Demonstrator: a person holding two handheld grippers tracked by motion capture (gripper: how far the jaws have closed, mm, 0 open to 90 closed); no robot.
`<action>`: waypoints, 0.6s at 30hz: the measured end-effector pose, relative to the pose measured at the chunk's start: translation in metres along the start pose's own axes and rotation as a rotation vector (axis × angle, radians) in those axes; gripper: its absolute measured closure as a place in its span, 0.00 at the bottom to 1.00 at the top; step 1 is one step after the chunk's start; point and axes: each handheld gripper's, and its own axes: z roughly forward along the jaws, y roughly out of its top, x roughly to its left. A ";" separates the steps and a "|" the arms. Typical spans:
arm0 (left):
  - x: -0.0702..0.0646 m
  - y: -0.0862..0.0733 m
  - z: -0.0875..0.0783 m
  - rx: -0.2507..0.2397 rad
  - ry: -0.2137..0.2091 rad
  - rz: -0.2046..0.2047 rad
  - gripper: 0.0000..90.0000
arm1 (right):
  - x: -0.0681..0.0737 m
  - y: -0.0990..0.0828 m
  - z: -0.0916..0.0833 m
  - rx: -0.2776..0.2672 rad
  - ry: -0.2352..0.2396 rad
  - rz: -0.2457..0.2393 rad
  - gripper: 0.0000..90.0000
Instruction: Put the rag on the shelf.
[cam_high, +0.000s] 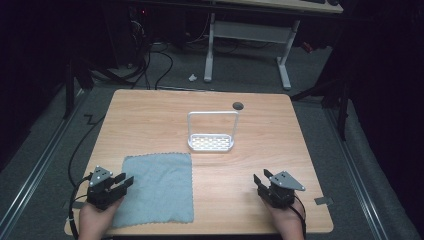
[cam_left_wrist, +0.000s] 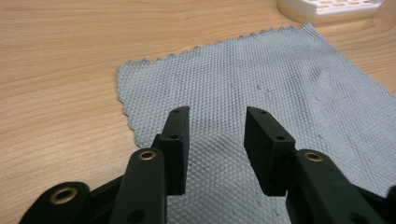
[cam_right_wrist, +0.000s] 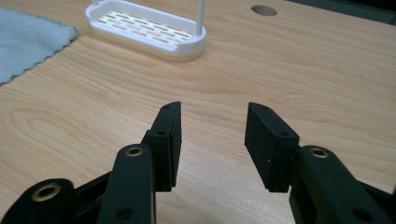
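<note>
A grey cloth (cam_high: 157, 186) lies flat on the wooden table (cam_high: 150, 120) at the front left. My left gripper (cam_high: 123, 181) hovers over the cloth's left edge, jaws apart with nothing between them. In the left gripper view that gripper (cam_left_wrist: 217, 116) looks across the cloth (cam_left_wrist: 261, 79). A white slotted rack (cam_high: 211, 142) with a tall hoop handle stands at the table's middle. My right gripper (cam_high: 261, 178) rests at the front right, open and empty. From the right gripper view its gripper (cam_right_wrist: 212, 112) points over bare wood toward the rack (cam_right_wrist: 149, 30).
A round cable hole (cam_high: 238, 105) sits near the table's far edge. Beyond the table stand a white desk frame (cam_high: 247, 47) and dark cables on the floor. A corner of the cloth (cam_right_wrist: 28, 39) lies at the left of the right gripper view.
</note>
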 end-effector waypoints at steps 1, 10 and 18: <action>0.001 0.000 0.000 0.002 0.000 0.000 0.67 | -0.001 -0.001 0.001 0.008 0.003 -0.003 0.63; 0.003 -0.002 0.001 0.015 0.005 0.007 0.66 | -0.006 -0.006 0.005 0.038 0.022 0.018 0.62; 0.004 -0.003 0.002 0.042 0.001 0.026 0.71 | 0.001 -0.006 0.009 0.051 0.046 -0.005 0.63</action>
